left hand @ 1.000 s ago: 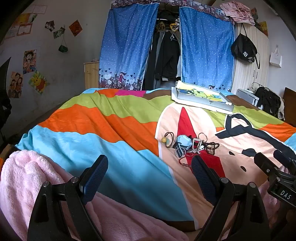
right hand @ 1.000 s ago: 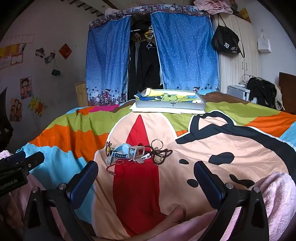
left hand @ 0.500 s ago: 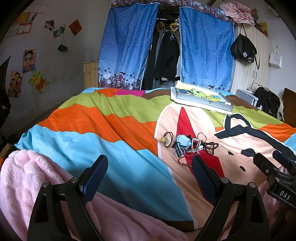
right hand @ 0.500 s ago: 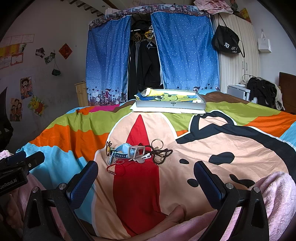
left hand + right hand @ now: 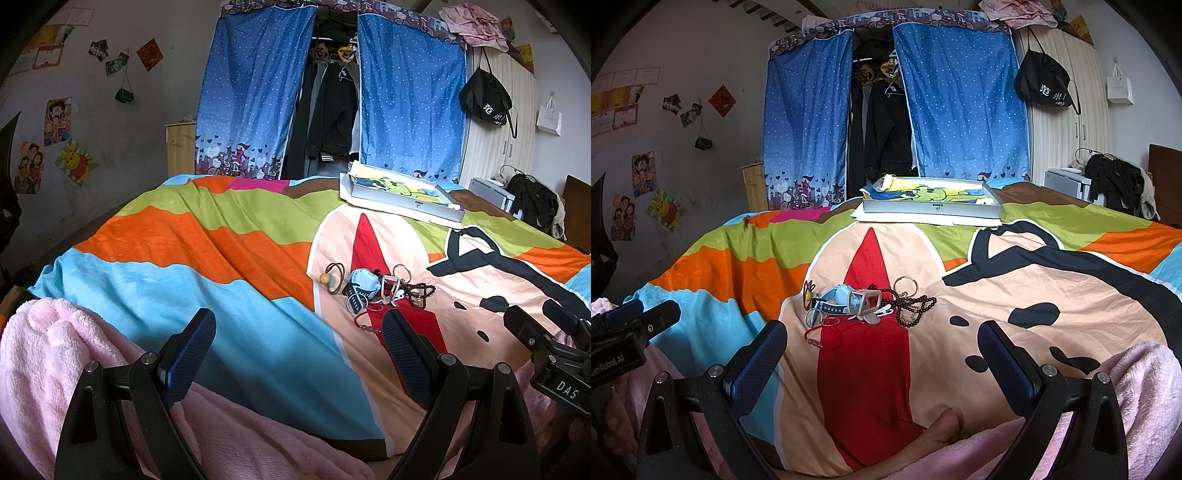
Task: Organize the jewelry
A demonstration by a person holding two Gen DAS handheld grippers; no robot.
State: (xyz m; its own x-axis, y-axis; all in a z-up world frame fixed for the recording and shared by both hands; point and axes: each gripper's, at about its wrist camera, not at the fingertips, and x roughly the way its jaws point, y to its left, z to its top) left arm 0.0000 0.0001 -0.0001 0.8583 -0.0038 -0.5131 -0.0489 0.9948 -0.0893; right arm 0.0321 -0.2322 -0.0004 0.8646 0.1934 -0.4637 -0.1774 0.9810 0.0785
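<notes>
**No change on the bed; sorting not begun**

While both grippers hover at the near edge of the bedspread (image 5: 1052, 266), nothing has shifted over the last second: views and jewelry pile match the earlier frames, so the task stands at its start. The left gripper (image 5: 299, 354) and right gripper (image 5: 882, 354) each hold jaws spread wide, empty. The jewelry pile (image 5: 864, 304) lies tangled on the red patch: blue watch (image 5: 836, 295), dark bead necklace (image 5: 916, 306), red cord bracelet (image 5: 822, 334), metal ring (image 5: 905, 285). The grey tray (image 5: 932, 210), well beyond, holds printed cartoon cloth; no jewelry visible inside.
</notes>
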